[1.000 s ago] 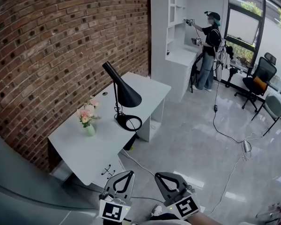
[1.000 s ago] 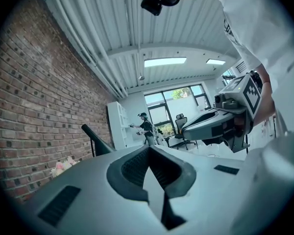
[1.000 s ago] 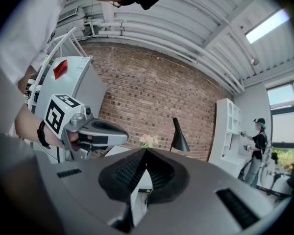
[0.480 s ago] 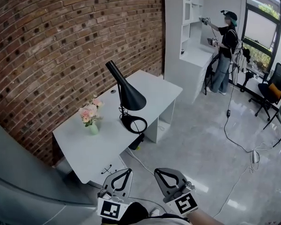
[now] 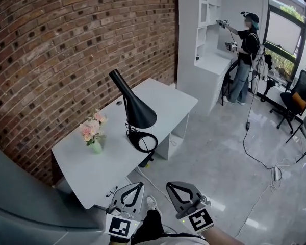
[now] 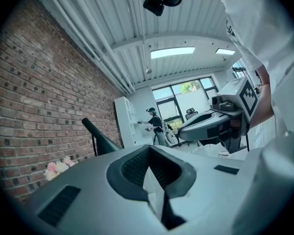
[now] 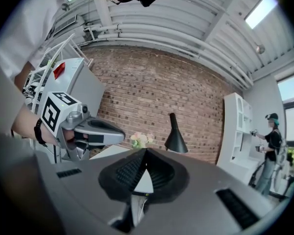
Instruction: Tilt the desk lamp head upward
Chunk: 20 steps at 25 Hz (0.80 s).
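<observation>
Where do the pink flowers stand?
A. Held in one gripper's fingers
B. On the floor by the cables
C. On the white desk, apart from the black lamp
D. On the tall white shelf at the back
C: the vase of pink flowers stands on the white desk, apart from the black lamp and to its left in the head view.

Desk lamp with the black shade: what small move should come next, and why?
Probably step closer, carrying the right gripper toward the lamp head. It and the left gripper are shut, empty and well short of the desk, and the head points down.
</observation>
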Tool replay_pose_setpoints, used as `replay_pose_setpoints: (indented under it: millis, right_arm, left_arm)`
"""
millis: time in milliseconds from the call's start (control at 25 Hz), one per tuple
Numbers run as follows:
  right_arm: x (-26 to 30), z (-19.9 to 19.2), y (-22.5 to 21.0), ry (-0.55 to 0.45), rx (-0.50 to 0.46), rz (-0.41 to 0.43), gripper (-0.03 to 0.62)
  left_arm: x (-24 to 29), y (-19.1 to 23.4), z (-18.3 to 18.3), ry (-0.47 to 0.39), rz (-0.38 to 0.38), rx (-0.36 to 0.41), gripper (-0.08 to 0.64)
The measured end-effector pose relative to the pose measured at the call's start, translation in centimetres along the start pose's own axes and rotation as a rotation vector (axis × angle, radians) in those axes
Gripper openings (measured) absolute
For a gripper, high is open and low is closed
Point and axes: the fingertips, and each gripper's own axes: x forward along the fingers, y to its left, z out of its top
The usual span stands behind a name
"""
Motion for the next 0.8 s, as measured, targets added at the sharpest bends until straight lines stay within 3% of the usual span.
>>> replay_pose_setpoints:
  millis: [120,440,800]
  right_arm:
    - [2.2,-0.6,-1.2,0.021,-0.029,0.011,0.017]
    - [9.5,-2.6,-5.1,0.052,-0.07,0.037,0.017]
    - [16.9,-4.6,-9.1,0.059,-0.029,0.043,0.017]
  left_arm:
    - [2.7,1.6,-1.3,-0.003,-0.011,-0.021,0.008]
    - [9.8,6.8,-3.0,-0.002,-0.034,0.025,0.008]
    - [12.7,11.6,-6.0,0.061,-0.016,-0.003,0.008]
